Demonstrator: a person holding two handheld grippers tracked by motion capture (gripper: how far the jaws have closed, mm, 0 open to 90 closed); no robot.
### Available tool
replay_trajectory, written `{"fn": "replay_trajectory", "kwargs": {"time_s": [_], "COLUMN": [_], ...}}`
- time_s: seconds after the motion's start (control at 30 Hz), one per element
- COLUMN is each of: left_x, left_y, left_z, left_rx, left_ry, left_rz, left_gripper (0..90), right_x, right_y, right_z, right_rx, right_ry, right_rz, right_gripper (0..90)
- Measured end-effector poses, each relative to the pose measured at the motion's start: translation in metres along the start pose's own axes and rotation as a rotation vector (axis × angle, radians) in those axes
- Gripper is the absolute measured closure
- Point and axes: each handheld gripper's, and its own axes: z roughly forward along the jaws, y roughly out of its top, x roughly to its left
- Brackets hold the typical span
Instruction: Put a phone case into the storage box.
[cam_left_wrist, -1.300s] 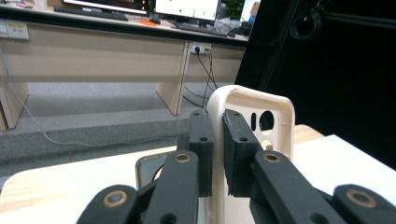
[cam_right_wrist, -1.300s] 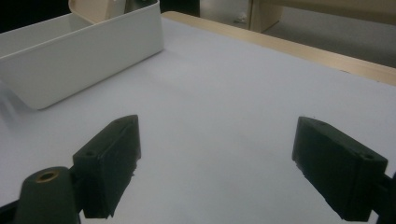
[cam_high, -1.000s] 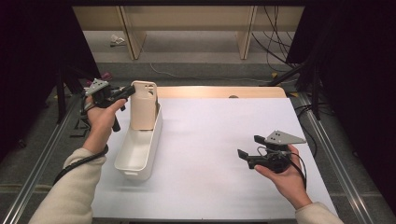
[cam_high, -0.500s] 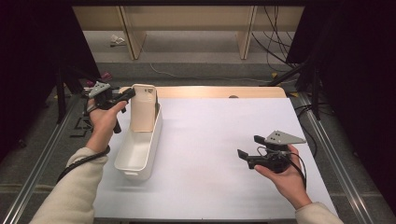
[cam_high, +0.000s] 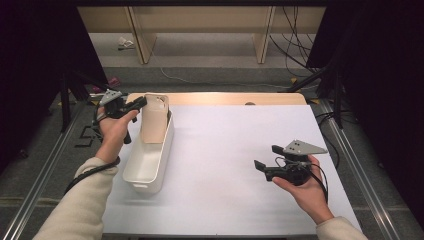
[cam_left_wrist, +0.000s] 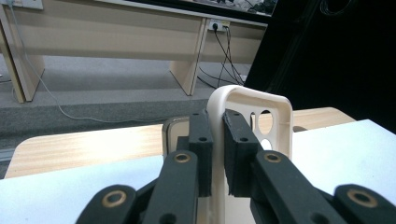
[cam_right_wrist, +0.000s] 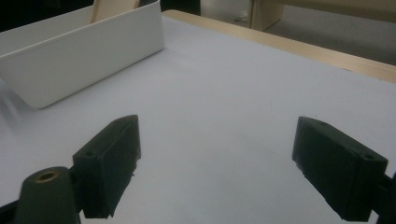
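A beige phone case (cam_high: 155, 122) stands upright in the far end of a long white bin (cam_high: 147, 167) at the table's left. My left gripper (cam_high: 139, 104) is shut on the case's upper edge from the left. In the left gripper view the two black pads pinch the rim of the case (cam_left_wrist: 275, 121), and my left gripper (cam_left_wrist: 215, 135) points toward the far benches. My right gripper (cam_high: 268, 157) hovers open over the white table at the right, with nothing between its fingers. In the right gripper view my right gripper (cam_right_wrist: 217, 163) faces the bin (cam_right_wrist: 79, 56).
The white table top (cam_high: 230, 150) stretches between the bin and the right hand. A wooden strip (cam_high: 240, 98) runs along its far edge. Behind it stand wooden benches (cam_high: 200, 20) and cables on the floor. Metal rails (cam_high: 350, 150) flank the table.
The left gripper has lowered the phone case a little into the far end of the bin. The right gripper has stayed almost still.
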Motion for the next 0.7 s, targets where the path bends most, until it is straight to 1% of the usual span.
{"fn": "replay_trajectory", "kwargs": {"time_s": [0.7], "left_x": [0.006], "left_y": [-0.011], "left_z": [0.007], "left_rx": [0.022], "left_ry": [0.014], "left_rz": [-0.018], "left_gripper": [82.2], "right_x": [0.0], "right_y": [0.0], "right_z": [0.001], "right_rx": [0.0], "right_ry": [0.002], "right_rz": [0.004], "right_gripper": [16.2]}}
